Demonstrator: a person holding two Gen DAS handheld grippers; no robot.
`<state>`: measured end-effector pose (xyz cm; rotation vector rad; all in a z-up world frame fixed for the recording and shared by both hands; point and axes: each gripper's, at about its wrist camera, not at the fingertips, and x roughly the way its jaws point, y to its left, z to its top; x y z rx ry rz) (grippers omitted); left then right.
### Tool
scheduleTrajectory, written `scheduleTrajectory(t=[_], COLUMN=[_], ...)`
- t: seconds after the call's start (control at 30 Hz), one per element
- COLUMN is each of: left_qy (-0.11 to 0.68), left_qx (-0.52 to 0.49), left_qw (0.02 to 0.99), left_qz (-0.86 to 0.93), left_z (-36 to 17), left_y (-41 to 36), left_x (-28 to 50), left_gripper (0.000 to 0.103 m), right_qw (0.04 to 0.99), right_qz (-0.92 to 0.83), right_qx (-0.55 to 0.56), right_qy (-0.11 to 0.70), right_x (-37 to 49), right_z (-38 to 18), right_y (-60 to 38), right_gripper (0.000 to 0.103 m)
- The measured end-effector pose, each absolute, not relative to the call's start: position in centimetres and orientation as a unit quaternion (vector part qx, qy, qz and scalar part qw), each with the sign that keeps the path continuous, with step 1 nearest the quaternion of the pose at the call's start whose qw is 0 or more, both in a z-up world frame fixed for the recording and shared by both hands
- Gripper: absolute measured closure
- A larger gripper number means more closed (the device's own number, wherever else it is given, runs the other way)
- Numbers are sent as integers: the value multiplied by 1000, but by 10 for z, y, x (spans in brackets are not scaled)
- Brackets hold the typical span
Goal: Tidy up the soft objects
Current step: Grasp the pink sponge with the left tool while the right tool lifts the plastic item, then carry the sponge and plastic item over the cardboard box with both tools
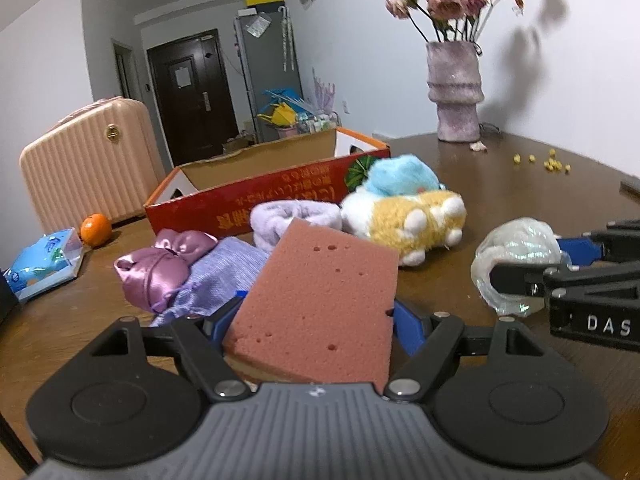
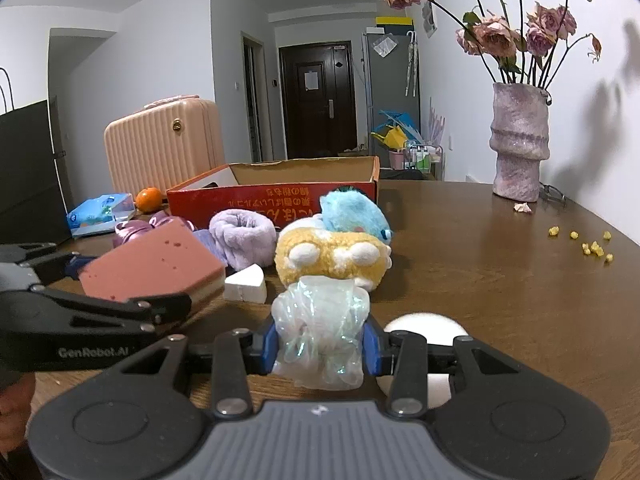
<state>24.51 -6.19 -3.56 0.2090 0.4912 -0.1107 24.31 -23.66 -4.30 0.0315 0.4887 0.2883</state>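
Pink sponge (image 1: 320, 300) clamped in left hand-held gripper (image 1: 316, 320), light, squashy; crinkly plastic wad (image 2: 320, 332) pinched centre-frame by right hand-held gripper (image 2: 320, 346), slippery.

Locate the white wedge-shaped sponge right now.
Only the right wrist view shows the white wedge sponge: on the table, just right of the pink sponge, in front of the purple scrunchie.
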Motion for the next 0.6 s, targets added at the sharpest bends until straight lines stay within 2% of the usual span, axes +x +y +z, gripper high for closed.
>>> scheduleTrajectory(t=[0.6], left_qy=[195], left_qx=[64], left_qw=[978], left_qz=[-38], left_z=[9], left_y=[-32], left_x=[249], left_gripper=[25], right_qw=[969], right_qz=[140], right_qx=[-8], right_qy=[205], right_x=[262], right_z=[-3], right_y=[-211], right_gripper=[62])
